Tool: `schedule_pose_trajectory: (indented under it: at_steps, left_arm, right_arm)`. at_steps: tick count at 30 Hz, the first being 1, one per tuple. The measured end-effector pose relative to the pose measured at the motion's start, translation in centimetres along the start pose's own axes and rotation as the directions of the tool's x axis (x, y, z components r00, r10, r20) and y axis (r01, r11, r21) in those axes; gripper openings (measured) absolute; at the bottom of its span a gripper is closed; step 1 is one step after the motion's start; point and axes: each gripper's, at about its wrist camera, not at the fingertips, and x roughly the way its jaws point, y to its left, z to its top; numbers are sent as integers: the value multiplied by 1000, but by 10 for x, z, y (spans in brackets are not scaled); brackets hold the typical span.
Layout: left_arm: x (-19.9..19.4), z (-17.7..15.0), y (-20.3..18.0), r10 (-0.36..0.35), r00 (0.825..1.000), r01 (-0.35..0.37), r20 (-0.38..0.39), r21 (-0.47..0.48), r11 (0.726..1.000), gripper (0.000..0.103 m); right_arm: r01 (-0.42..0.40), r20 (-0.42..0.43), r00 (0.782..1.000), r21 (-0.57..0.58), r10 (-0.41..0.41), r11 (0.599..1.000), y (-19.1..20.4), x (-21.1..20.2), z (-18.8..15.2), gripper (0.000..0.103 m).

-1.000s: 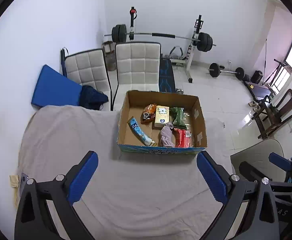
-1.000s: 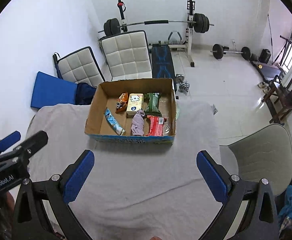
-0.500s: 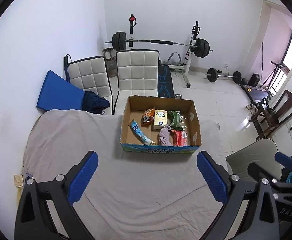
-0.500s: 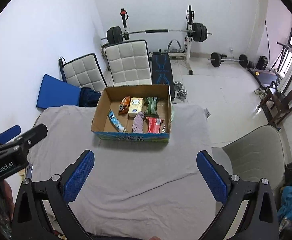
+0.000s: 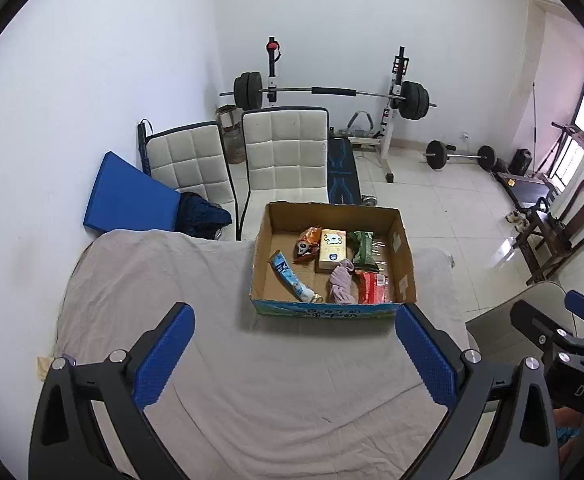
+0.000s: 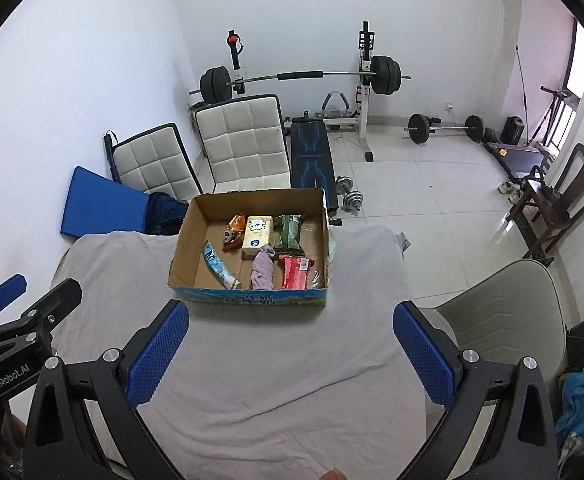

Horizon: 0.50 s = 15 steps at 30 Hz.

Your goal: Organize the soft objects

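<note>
An open cardboard box (image 5: 334, 309) (image 6: 247, 295) stands on a table under a grey cloth (image 5: 195, 280) (image 6: 275, 360). Inside lie a pink-grey cloth (image 5: 342, 282) (image 6: 263, 270), a yellow tissue pack (image 5: 332, 250) (image 6: 256, 232), a green packet (image 5: 363, 246) (image 6: 288, 232), a red packet (image 5: 372, 287) (image 6: 295, 273), an orange snack bag (image 5: 308, 242) (image 6: 234, 232) and a blue tube-shaped pack (image 5: 292, 276) (image 6: 217, 264). My left gripper (image 5: 294, 360) and my right gripper (image 6: 289, 356) both hang open high above the table, well short of the box, holding nothing.
Two white padded chairs (image 5: 285, 156) (image 6: 243, 144) and a blue mat (image 5: 129, 198) stand behind the table. A barbell rack (image 5: 328, 92) and weights sit by the far wall. A grey chair (image 6: 504, 312) stands at the table's right.
Both grippers have pulled back and up from the box, which now looks smaller and farther. The jaws stay open and the box contents are unmoved.
</note>
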Motion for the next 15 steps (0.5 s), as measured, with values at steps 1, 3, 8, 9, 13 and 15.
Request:
schedule_pose_trajectory:
  at_steps: [1, 3, 8, 9, 13, 15]
  left_arm:
    - [1, 1, 1, 0, 1000, 0, 2, -3, 1000, 103]
    - [4, 3, 2, 10, 1000, -10, 5, -6, 1000, 103]
    - [8, 6, 3, 19, 1000, -19, 12, -8, 1000, 103]
    - [8, 7, 3, 19, 1000, -19, 14, -9, 1000, 103]
    - [9, 7, 2, 24, 1000, -24, 10, -2, 1000, 103]
    - [10, 8, 2, 24, 1000, -24, 9, 1, 1000, 103]
  right_arm:
    - [4, 1, 1000, -2, -4, 1000, 0, 1, 1, 103]
    - [10, 4, 1000, -4, -10, 1000, 0, 4, 3, 103]
    - [18, 11, 1000, -8, -18, 1000, 0, 7, 6, 103]
    - [16, 11, 1000, -8, -16, 1000, 0, 8, 6, 103]
    - [19, 18, 1000, -11, -18, 1000, 0, 9, 9, 103]
    - [25, 20, 999, -14, -25, 1000, 1, 9, 10, 103]
